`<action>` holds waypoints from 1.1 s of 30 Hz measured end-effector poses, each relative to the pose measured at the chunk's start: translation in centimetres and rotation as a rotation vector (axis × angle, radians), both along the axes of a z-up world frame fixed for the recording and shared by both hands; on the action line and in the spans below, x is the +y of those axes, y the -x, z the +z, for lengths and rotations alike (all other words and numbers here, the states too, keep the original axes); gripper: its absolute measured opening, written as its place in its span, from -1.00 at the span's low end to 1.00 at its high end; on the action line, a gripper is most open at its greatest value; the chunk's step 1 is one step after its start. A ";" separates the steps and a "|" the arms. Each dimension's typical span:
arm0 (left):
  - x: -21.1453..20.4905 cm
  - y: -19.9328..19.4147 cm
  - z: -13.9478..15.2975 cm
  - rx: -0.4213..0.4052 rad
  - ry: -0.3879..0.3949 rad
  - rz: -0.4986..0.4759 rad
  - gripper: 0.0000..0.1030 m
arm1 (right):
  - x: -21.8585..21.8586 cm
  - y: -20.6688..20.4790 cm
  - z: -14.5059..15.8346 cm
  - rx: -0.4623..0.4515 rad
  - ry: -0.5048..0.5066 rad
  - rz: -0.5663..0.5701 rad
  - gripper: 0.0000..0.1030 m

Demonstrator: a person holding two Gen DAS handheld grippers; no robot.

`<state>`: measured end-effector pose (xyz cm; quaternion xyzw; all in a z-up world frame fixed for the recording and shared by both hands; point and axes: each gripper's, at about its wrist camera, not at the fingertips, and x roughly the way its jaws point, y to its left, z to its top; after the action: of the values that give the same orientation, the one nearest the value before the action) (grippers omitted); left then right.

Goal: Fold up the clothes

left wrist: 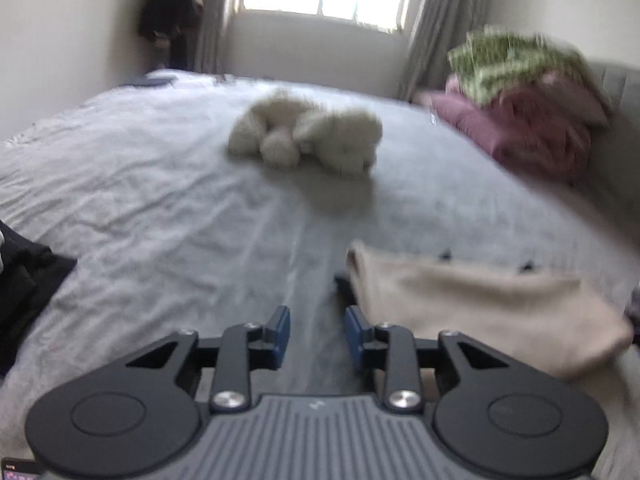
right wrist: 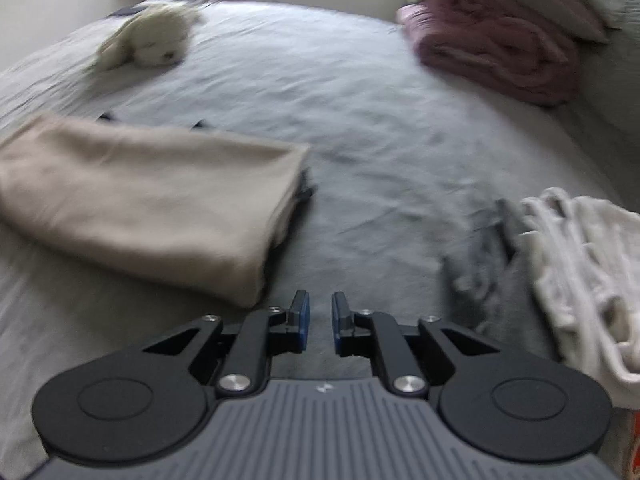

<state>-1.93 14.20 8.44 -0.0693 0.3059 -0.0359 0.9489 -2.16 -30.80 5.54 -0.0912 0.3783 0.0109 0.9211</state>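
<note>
Bed (left wrist: 160, 184): covered in a pale grey, creased sheet; carries everything listed.

Folded beige garment (right wrist: 148, 200): lies flat on the bed toward its near edge, between the two grippers; dark fabric shows under its edges.

Left gripper (left wrist: 317, 334): blue-padded fingers apart, nothing between them, just beside the garment's left end, not touching it.

Right gripper (right wrist: 321, 322): fingers slightly apart, a narrow gap, nothing held, near the garment's right corner.

Heap of unfolded clothes (right wrist: 576, 276): grey and off-white pieces at the right edge of the bed, near the right gripper.

Cream plush toy (left wrist: 308, 132): mid-bed, well beyond the garment.

Pink blanket (left wrist: 532, 132): rolled, at the far right corner, with a green patterned cloth (left wrist: 508, 60) on top.

Dark clothing (left wrist: 24, 280): at the left edge of the bed.

Both views are motion-blurred.
</note>
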 end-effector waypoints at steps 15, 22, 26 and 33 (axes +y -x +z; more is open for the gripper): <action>-11.0 -0.6 -2.9 -0.008 -0.092 -0.169 -0.07 | 9.6 -1.6 -0.9 -0.107 -0.216 0.253 -0.44; -10.7 -1.4 -4.6 0.034 -0.143 -0.112 -0.03 | 10.8 -1.8 -2.0 -0.073 -0.206 0.256 -0.42; -11.0 -1.6 -4.8 0.045 -0.151 -0.100 -0.03 | 10.9 -1.8 -2.2 -0.076 -0.191 0.256 -0.40; -10.9 -1.8 -5.0 0.050 -0.146 -0.092 -0.02 | 10.0 -2.0 -2.3 -0.072 -0.222 0.235 -0.38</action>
<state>-0.15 3.26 3.48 0.0130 0.3343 -0.0551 0.9408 -0.21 -20.77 3.27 -0.0329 0.3285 0.1571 0.9308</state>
